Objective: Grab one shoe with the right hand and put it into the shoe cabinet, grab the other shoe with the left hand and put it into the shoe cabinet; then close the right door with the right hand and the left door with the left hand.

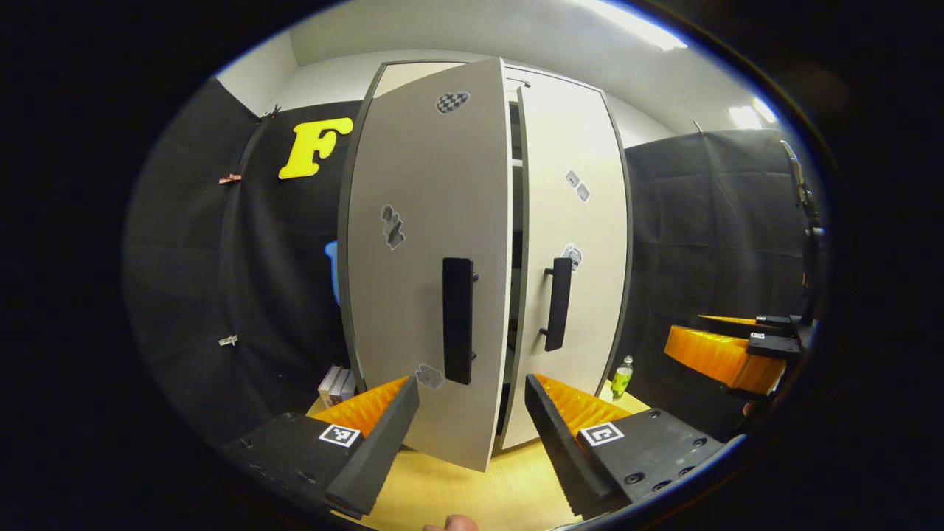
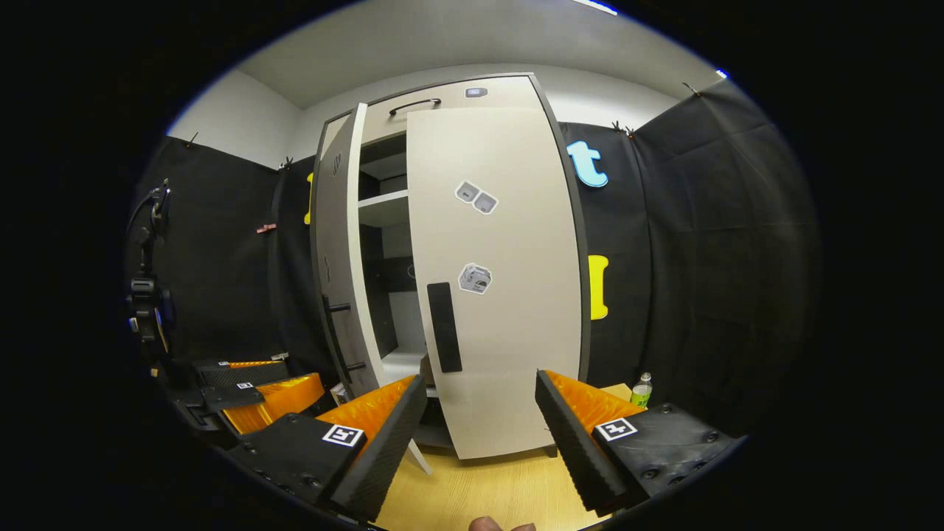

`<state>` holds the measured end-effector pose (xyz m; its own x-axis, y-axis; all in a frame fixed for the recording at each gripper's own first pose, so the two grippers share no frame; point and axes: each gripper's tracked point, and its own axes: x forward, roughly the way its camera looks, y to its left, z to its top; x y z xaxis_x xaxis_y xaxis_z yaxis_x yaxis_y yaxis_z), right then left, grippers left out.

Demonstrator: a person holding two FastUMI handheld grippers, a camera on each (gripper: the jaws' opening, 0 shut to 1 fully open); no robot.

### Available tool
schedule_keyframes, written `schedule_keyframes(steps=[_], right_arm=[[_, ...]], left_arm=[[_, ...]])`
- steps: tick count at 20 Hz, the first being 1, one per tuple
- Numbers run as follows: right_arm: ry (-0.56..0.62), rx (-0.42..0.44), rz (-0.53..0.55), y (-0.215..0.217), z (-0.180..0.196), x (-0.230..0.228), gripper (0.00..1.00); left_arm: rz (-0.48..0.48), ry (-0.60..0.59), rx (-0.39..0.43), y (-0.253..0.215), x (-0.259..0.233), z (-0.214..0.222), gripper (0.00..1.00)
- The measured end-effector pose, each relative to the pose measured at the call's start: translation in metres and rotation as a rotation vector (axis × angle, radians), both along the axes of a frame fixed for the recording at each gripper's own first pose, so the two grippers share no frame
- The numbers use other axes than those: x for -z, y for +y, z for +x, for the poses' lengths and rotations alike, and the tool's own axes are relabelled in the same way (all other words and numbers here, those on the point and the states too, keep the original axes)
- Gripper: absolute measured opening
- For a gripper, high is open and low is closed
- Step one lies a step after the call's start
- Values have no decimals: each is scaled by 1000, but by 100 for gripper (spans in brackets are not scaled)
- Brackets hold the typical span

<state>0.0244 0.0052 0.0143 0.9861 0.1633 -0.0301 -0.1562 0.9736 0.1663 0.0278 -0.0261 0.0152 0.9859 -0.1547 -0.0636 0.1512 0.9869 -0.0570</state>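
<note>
Facing the shoe cabinet (image 1: pixel 487 243), you held both grippers low in frame, fingers spread and gripping nothing. In the left gripper view, left to right: the left door (image 1: pixel 428 258) stood partly swung out at centre, its dark handle (image 1: pixel 458 321) just above your left gripper (image 1: pixel 472 431), likely placed to push it shut. A narrow gap separated it from the right door (image 1: pixel 571 243), nearly closed. At far right hovered the right gripper (image 1: pixel 730 350). In the right gripper view, that gap showed shelves (image 2: pixel 383 210) at centre left; the shoes could not be made out. The yellow floor (image 2: pixel 479 487) lay open below the door edges.
</note>
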Motion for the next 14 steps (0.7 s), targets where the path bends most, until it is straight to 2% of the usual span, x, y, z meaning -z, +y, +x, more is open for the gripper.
schedule_keyframes(steps=[14], right_arm=[[-14,28,-55,9,-10,-1,98]], left_arm=[[30,-67,-92,37,-20,-26,93]])
